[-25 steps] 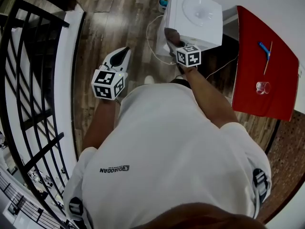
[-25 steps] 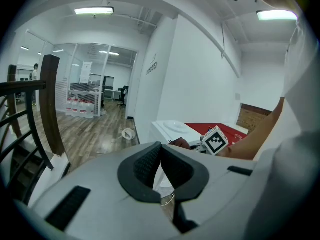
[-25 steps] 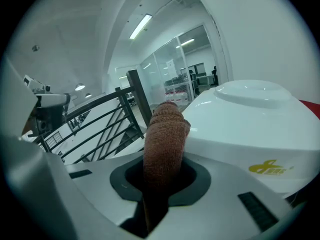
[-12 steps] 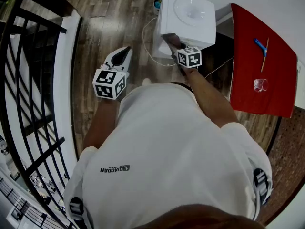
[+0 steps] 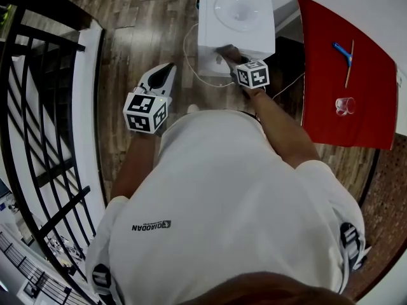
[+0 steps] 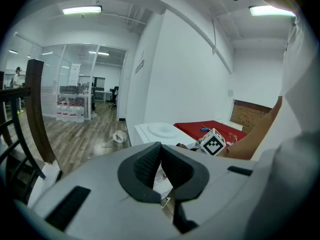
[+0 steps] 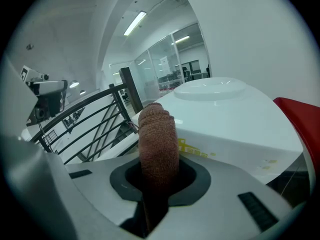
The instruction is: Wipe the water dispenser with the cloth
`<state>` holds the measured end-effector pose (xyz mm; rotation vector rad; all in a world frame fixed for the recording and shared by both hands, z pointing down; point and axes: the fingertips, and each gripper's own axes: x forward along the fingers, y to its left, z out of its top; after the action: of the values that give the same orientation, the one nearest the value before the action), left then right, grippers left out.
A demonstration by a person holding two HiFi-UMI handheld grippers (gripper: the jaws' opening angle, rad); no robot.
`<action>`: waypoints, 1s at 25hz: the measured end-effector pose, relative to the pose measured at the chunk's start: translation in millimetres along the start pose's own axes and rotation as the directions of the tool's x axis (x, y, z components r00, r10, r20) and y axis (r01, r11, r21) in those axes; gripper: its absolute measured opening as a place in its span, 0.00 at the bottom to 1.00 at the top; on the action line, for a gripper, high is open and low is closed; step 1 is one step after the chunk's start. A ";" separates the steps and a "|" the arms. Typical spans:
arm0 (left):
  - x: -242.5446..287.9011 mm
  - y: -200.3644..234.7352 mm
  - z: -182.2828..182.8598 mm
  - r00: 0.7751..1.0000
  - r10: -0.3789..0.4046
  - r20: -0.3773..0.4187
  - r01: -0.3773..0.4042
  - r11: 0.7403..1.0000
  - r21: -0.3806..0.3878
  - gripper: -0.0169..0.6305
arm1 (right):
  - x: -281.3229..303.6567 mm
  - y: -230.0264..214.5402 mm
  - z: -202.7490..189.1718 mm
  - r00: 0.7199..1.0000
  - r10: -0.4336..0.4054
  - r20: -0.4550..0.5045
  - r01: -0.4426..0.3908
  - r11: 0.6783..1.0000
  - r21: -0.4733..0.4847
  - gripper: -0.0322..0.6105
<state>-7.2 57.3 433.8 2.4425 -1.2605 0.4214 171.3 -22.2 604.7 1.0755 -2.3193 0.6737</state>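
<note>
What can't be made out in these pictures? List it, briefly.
1. The dispenser front, head view: seen from above, and the right gripper covers part of it.
2. Whether the cloth touches the dispenser, right gripper view: the cloth itself hides the contact.
3. The blue item on the red table, head view: too small to name.
4. The floor at the feet, head view: the person hides it.

Left hand-held gripper (image 6: 161,153): jaws pressed together, nothing between. Beyond, white water dispenser (image 6: 159,130); marker cube (image 6: 214,143) just beside it; red worktop (image 6: 207,126) behind; wooden floor (image 6: 75,134) at left.
</note>
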 end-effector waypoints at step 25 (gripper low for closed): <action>38.4 -56.9 25.9 0.999 0.031 0.043 -0.030 0.999 -0.024 0.01 | -80.3 -114.1 -61.6 0.991 -0.107 -0.083 0.112 0.992 0.058 0.15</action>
<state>63.6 48.8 416.7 2.4280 -1.3140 0.3621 321.0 -5.0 627.8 1.1732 -2.1679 0.7376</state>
